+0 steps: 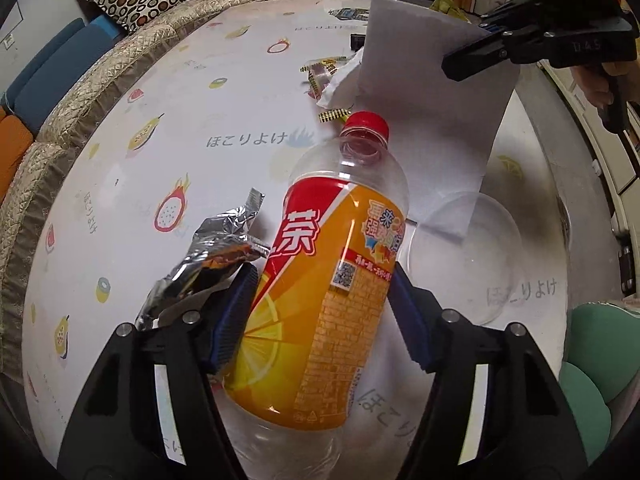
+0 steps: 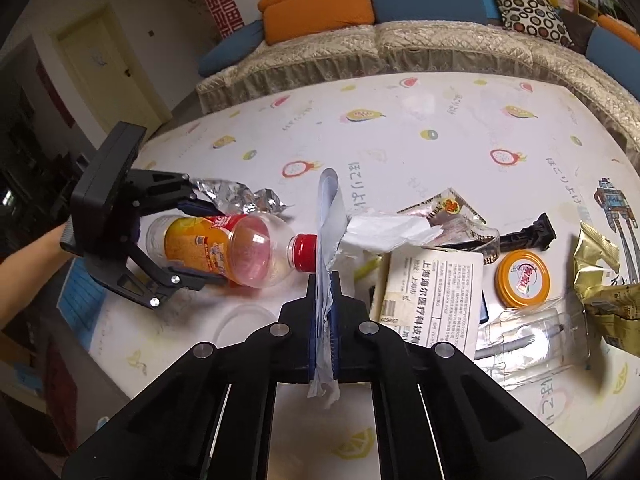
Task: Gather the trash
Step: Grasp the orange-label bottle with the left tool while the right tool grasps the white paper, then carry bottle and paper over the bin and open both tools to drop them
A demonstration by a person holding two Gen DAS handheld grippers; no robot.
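An empty clear bottle [image 1: 332,260] with an orange label and a red cap [image 1: 367,124] lies on the fruit-print table cover [image 1: 168,120]. My left gripper [image 1: 324,280] straddles its label, and both blue pads touch its sides. The right wrist view shows that bottle [image 2: 224,252] between the left gripper's [image 2: 202,242] fingers. My right gripper [image 2: 324,284] is shut on a thin pale sheet [image 2: 328,216], seen edge-on between its pads. From the left wrist view the sheet [image 1: 432,120] hangs flat from the right gripper [image 1: 460,66], just beyond the cap.
A crumpled foil wrapper [image 1: 212,264] lies against the left finger. A clear round lid [image 1: 460,256] is beside the bottle. Further right lie a white tissue [image 2: 384,232], a printed card [image 2: 436,292], an orange jar lid [image 2: 522,278], a gold snack bag [image 2: 600,280] and a clear cup [image 2: 532,336]. A sofa [image 2: 360,52] borders the table.
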